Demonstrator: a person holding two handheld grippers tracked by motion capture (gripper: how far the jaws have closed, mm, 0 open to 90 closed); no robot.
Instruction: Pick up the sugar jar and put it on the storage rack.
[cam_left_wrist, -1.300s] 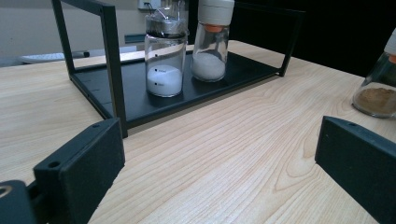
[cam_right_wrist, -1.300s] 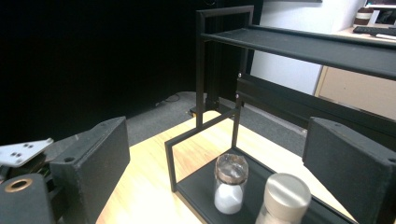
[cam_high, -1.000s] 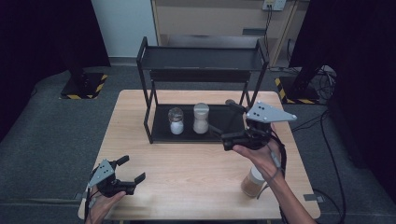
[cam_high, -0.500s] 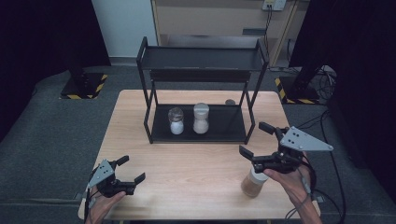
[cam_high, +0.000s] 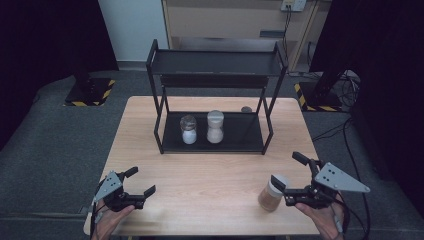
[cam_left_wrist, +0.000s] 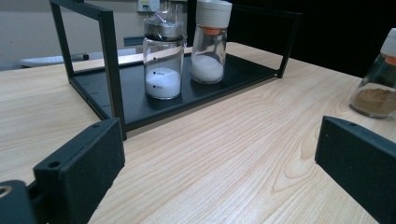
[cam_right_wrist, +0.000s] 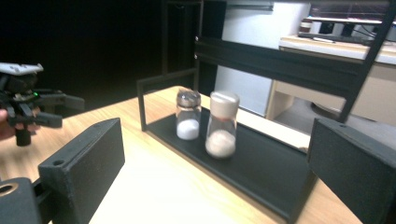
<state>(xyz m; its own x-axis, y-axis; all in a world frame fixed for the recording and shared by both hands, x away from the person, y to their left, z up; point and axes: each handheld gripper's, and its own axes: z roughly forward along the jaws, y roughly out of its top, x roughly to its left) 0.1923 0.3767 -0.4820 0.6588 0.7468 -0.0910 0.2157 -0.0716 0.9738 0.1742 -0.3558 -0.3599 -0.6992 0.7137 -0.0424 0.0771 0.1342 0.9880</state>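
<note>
Both tools, left tool (cam_high: 140, 182) and right tool (cam_high: 291, 170), gape wide near table (cam_high: 210, 170) front edge.

1. The brown spice jar (cam_left_wrist: 376, 79) is running off the right edge of the left gripper view, its cap partly cut away.
2. A small round thing (cam_high: 246, 109) is sitting behind the black rack (cam_high: 215, 80), too small to identify.
3. The person's right hand (cam_high: 325, 220) is being cropped by the high view's bottom edge.
4. The rack's top shelf is going out of frame in the left gripper view.
</note>
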